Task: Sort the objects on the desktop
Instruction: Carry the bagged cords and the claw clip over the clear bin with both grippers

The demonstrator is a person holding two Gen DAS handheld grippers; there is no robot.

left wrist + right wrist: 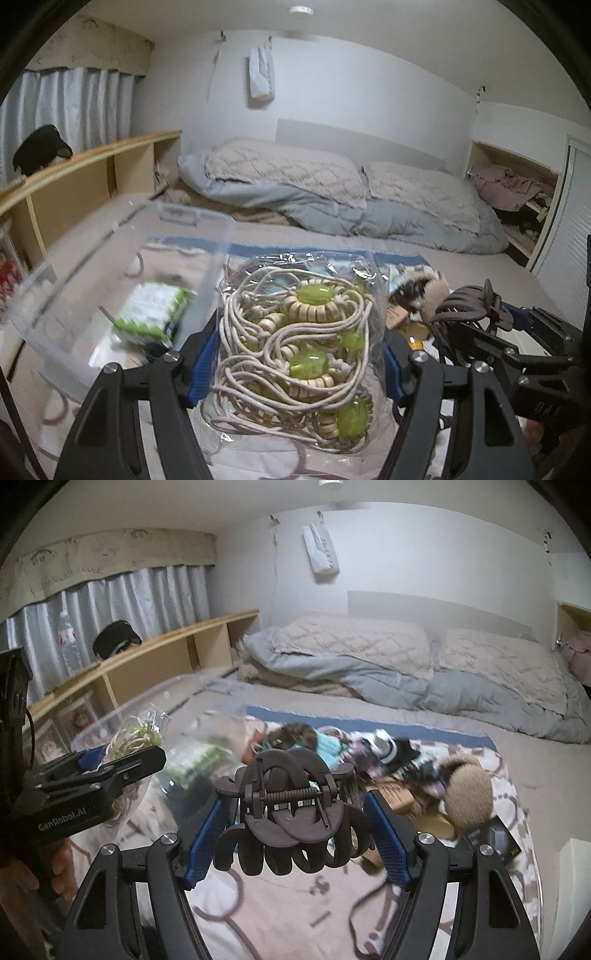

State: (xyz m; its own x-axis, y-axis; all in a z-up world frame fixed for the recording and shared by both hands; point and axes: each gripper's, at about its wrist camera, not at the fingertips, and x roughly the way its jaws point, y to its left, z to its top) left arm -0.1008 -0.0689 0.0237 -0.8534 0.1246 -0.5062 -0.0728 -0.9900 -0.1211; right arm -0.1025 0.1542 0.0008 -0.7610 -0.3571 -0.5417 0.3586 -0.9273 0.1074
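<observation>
blue pads of the left hand-held gripper (295, 354) press both sides of a clear bag (295, 343) of cream cord and wooden rings with green beads, held up in front of it. the right hand-held gripper (295, 834) clamps a dark claw clip (291, 812) between its pads, jaws fairly wide. both items are lifted, neither yet placed. left of the left gripper sits a clear bin (110, 266) holding a green-and-white packet (155, 314). ahead of the right gripper a pile (369, 760) of hair things and a fur pompom (467, 790) lies unsorted on the bed (535, 768), so most sorting seems left.
</observation>
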